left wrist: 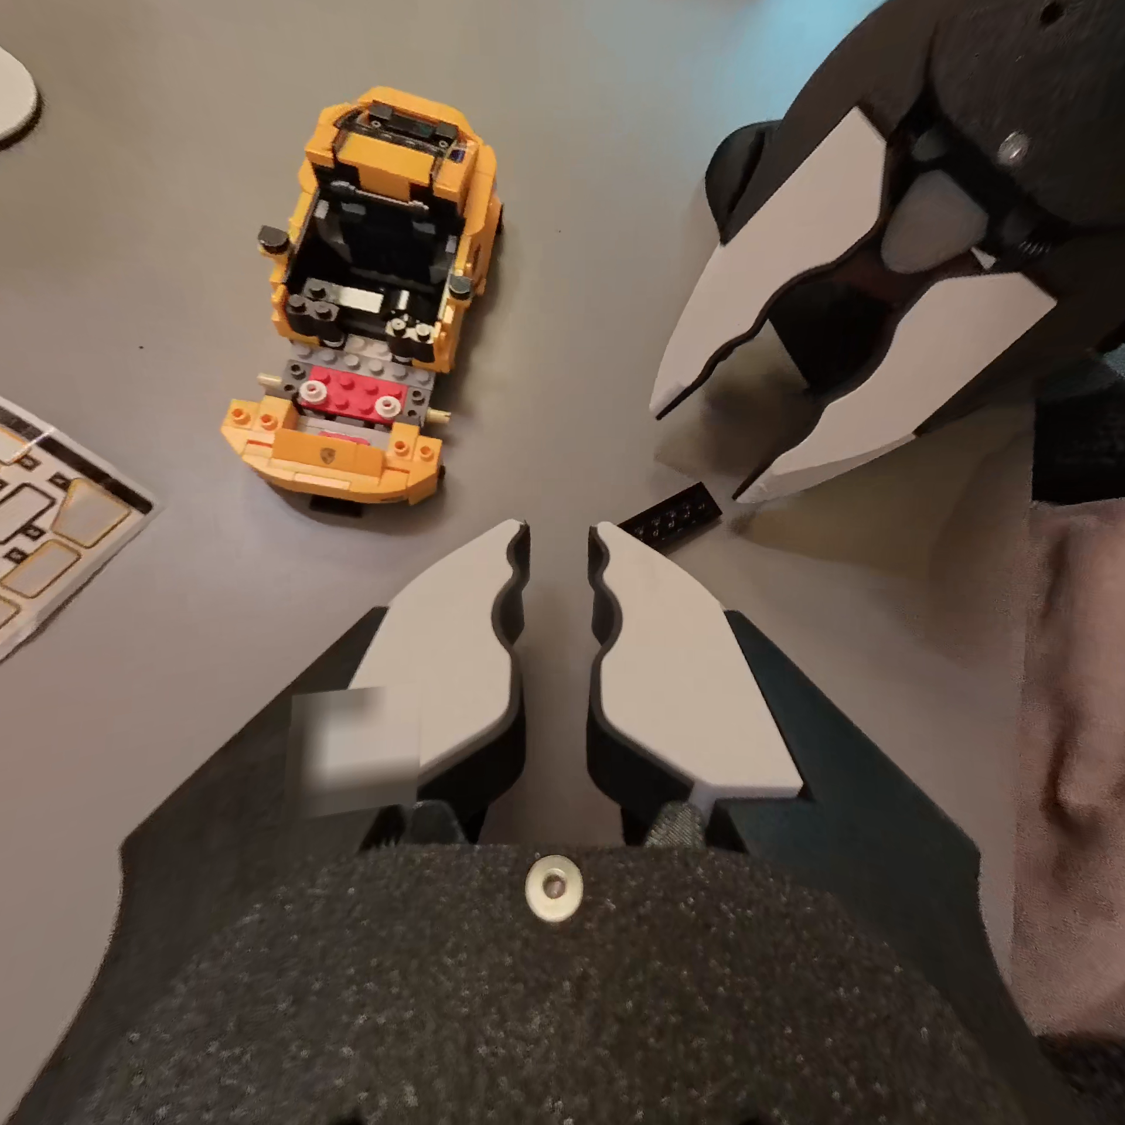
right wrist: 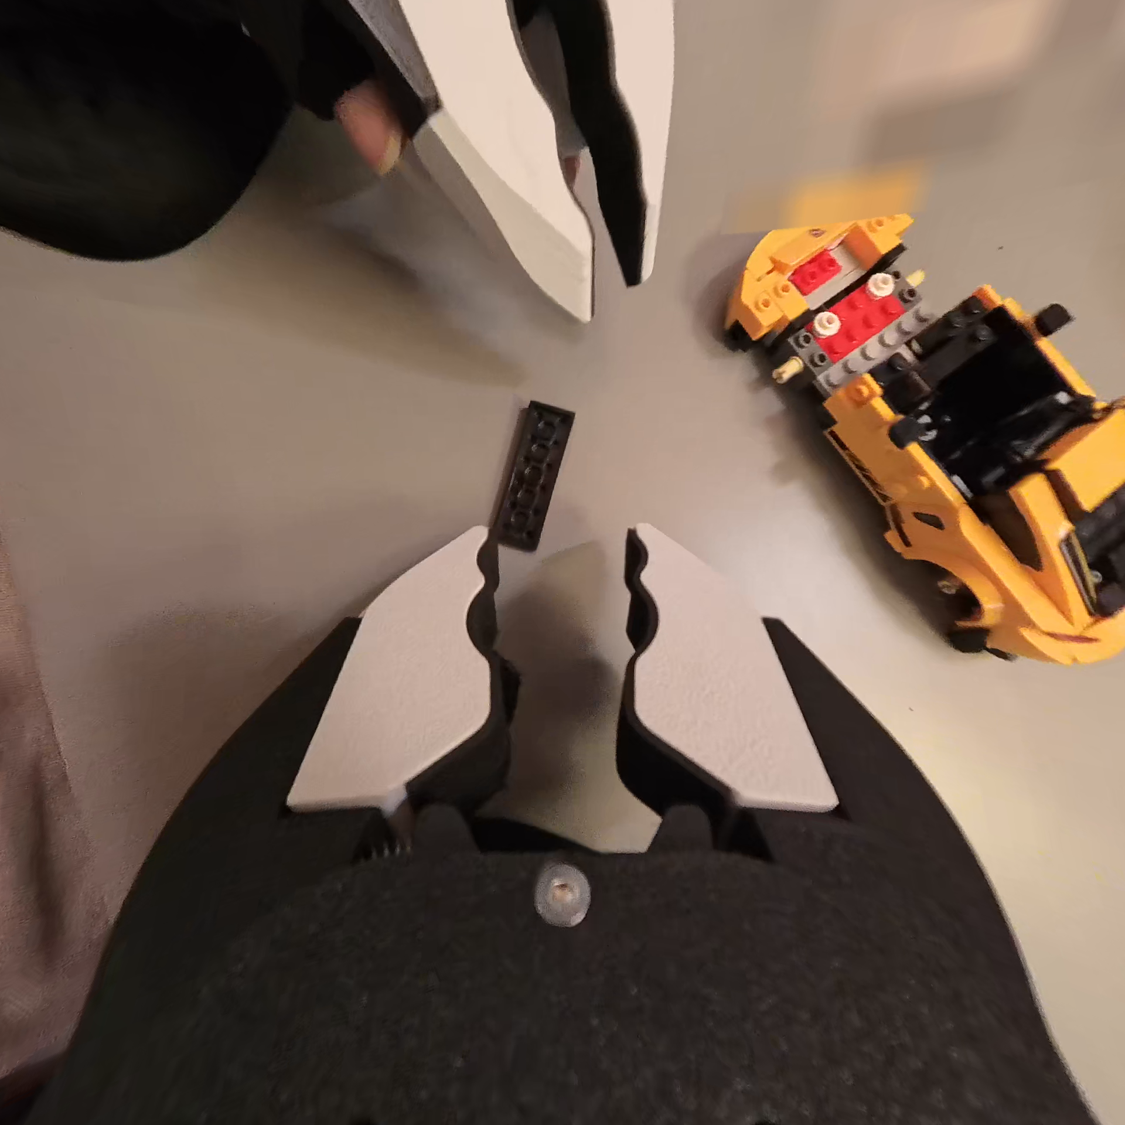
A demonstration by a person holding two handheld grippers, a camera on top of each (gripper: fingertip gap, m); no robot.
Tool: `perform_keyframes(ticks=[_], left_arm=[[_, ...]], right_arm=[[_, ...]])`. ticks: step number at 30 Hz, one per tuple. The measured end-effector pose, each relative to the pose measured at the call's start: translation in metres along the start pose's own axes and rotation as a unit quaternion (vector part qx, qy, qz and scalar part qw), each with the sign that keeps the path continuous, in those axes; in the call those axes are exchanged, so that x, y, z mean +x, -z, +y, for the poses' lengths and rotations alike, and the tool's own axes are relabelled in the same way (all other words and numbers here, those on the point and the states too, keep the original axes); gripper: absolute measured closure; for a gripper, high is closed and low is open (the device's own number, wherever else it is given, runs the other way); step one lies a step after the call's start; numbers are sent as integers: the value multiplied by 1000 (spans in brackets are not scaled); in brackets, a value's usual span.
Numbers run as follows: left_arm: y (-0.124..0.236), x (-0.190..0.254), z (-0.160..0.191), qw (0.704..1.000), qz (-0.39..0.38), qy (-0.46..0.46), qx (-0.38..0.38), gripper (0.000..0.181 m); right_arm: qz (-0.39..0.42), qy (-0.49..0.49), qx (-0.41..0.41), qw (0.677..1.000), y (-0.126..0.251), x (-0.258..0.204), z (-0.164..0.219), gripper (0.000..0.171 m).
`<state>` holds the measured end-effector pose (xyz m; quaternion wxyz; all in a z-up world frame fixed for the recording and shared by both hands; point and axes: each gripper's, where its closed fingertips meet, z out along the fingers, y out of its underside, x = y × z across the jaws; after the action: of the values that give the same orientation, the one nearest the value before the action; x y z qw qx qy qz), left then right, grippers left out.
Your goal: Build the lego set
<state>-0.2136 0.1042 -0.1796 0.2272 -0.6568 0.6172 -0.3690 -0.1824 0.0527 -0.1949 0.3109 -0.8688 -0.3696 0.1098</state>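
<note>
A part-built yellow Lego car (left wrist: 365, 304) stands on the grey table, its cabin open and a red plate showing near its nose; it also shows in the right wrist view (right wrist: 949, 438). A long black plate (right wrist: 532, 478) lies flat on the table, loose, just ahead of my right gripper's left fingertip (right wrist: 481, 542). My right gripper (right wrist: 560, 536) is open and empty. My left gripper (left wrist: 559, 536) is open and empty, with the black plate (left wrist: 672, 514) just right of its tips. The two grippers point at each other across the plate; the right one (left wrist: 700, 456) hovers over it.
A sticker sheet (left wrist: 49, 523) lies at the left edge of the table. A white rounded object (left wrist: 12, 97) sits at the far left. Pinkish cloth (left wrist: 1071, 730) lies along the table's near side. A person's gloved hand (right wrist: 365, 128) holds the left gripper. Across from one pair of fingers to the other is roughly 7 cm.
</note>
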Motion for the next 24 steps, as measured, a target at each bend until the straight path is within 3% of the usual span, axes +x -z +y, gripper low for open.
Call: perform_keyframes(ticks=[7, 11, 15, 19, 24], left_arm=[[4, 8, 9, 1000, 28, -2, -7, 169], [-2, 24, 19, 997, 44, -43, -40, 170], [-9, 28, 23, 994, 39, -80, -56, 164], [-6, 40, 14, 982, 34, -184, -28, 155], [-9, 60, 10, 954, 37, -296, -30, 159]], right_arm=[[-16, 5, -32, 999, -16, -7, -3, 139], [-18, 2, -36, 999, -19, -9, -3, 154], [-30, 4, -36, 999, -19, -11, -4, 155], [-143, -31, -3, 989, -3, -26, -11, 155], [-275, -71, 6, 959, 23, -30, -17, 155]])
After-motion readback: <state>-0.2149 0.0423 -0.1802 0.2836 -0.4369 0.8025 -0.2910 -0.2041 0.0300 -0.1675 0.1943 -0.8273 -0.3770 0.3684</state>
